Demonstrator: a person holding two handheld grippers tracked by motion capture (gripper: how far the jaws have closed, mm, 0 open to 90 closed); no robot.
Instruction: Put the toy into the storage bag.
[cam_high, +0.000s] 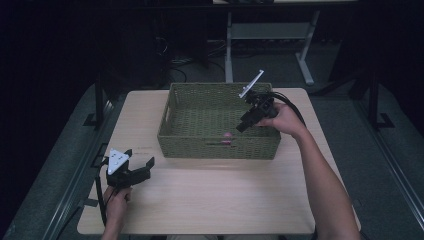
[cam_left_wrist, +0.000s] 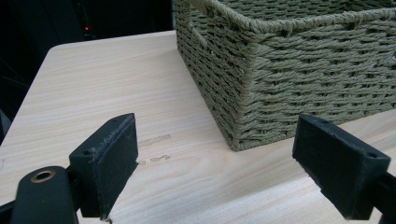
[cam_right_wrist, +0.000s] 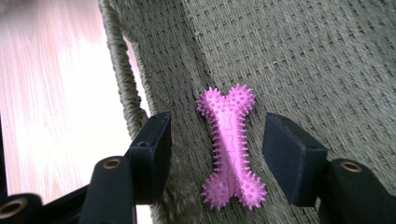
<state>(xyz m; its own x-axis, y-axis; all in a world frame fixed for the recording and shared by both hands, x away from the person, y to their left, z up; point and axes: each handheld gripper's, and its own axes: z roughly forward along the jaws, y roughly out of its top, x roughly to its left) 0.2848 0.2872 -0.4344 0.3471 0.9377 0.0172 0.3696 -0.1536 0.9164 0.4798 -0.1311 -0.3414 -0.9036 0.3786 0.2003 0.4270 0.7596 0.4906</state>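
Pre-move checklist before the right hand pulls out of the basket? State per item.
1. Pink bone toy lies on the basket floor: ok.
2. Right gripper open, pads apart from the toy on both sides: ok.
3. Toy free of the jaws, nothing snagged on its spikes: ok as far as the right gripper view shows.
4. Right gripper inside the rim, path up unobstructed: ok.
5. Left gripper open, empty, short of the basket corner: ok.
6. Basket square on the table, not overhanging: ok.
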